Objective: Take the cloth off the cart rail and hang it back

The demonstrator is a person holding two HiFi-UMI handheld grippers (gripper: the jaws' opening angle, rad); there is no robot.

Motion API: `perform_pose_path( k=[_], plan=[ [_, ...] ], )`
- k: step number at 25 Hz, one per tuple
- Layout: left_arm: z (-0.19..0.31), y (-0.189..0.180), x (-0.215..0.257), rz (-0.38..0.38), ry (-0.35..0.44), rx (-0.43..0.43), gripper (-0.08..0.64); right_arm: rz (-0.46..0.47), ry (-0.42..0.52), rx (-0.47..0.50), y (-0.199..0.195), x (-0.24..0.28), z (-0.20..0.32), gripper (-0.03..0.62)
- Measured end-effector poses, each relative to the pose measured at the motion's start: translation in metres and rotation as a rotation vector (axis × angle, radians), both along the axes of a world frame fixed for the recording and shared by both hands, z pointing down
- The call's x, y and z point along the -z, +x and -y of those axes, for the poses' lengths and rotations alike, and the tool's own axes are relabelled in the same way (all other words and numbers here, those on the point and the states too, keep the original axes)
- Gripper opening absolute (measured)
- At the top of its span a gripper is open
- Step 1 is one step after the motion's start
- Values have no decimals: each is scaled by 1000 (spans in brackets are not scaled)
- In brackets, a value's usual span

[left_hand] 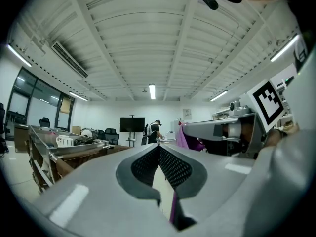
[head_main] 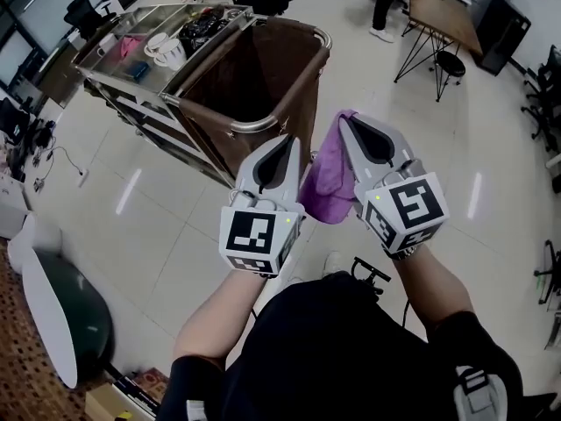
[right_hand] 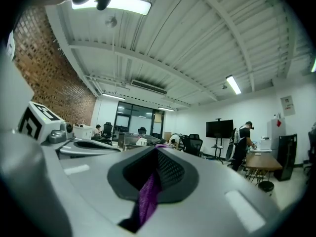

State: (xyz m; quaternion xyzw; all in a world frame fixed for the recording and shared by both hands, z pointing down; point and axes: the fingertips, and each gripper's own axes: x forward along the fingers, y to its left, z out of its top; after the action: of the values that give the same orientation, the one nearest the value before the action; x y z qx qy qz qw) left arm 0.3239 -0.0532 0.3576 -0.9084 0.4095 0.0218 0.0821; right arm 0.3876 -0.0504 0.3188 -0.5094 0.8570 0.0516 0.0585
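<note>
Jaws of the right gripper (right_hand: 157,148) are clamped on a fold of the purple cloth (head_main: 329,178). The cloth hangs from the tips and drapes down between the two grippers, clear of the cart (head_main: 131,82). Beside it, the left gripper (left_hand: 159,146) also has its jaws closed together. Nothing is clearly pinched there, and only a purple sliver shows through the gap behind its pads. Both point roughly level toward the cart. Its brown bag (head_main: 254,77) and metal rail (head_main: 252,127) stand just ahead on the pale floor (head_main: 114,235). Cups (head_main: 166,49) sit on the cart's top tray.
</note>
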Motion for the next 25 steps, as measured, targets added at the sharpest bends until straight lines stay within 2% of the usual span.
perform_pose_path(
  k=[9,18,25],
  plan=[
    [-40,-12,4,-1,11,64,-12,-28,36,119,-19,6,-59,6],
    [-71,5,0,13,18,149,-12,-48,65,234,-12,6,-96,6],
    [-92,2,4,31,37,160,-12,-42,77,258,-19,7,-120,5]
  ],
)
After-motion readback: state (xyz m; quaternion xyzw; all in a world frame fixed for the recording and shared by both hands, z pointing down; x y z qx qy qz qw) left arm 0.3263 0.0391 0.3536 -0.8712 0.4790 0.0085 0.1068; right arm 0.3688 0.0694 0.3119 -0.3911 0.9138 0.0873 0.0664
